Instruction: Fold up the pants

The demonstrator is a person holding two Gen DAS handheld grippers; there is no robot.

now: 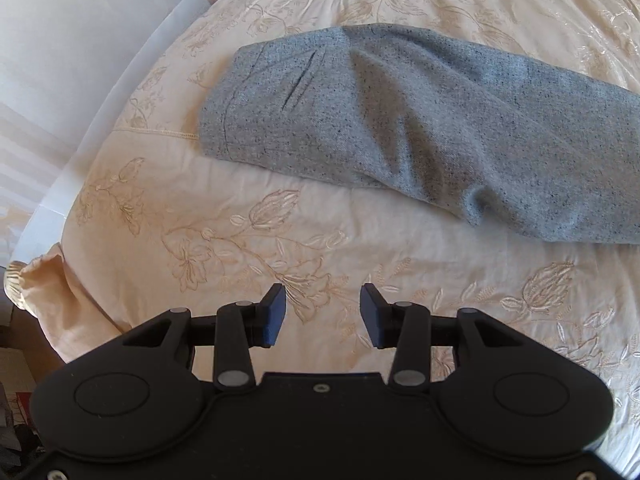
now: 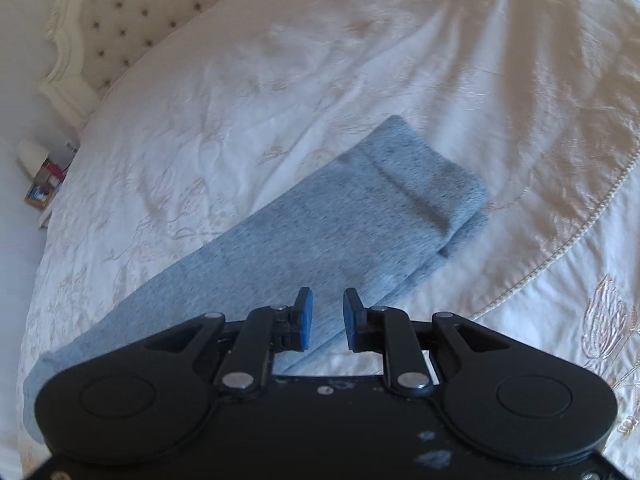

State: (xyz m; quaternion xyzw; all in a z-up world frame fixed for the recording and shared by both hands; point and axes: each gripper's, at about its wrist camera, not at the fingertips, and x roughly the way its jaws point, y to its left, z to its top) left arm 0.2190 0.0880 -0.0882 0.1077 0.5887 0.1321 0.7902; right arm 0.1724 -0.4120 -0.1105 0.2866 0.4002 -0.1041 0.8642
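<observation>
Pants on bedspread, beyond left hand-held gripper

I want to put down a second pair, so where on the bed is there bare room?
Bare bedspread lies between the grey pants and the near bed edge, and beyond the cuffs toward the headboard. The nightstand is cluttered.

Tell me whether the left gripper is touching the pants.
Apart. In the left wrist view the left gripper stands open over bare bedspread, and the pants lie well beyond its fingertips.
</observation>
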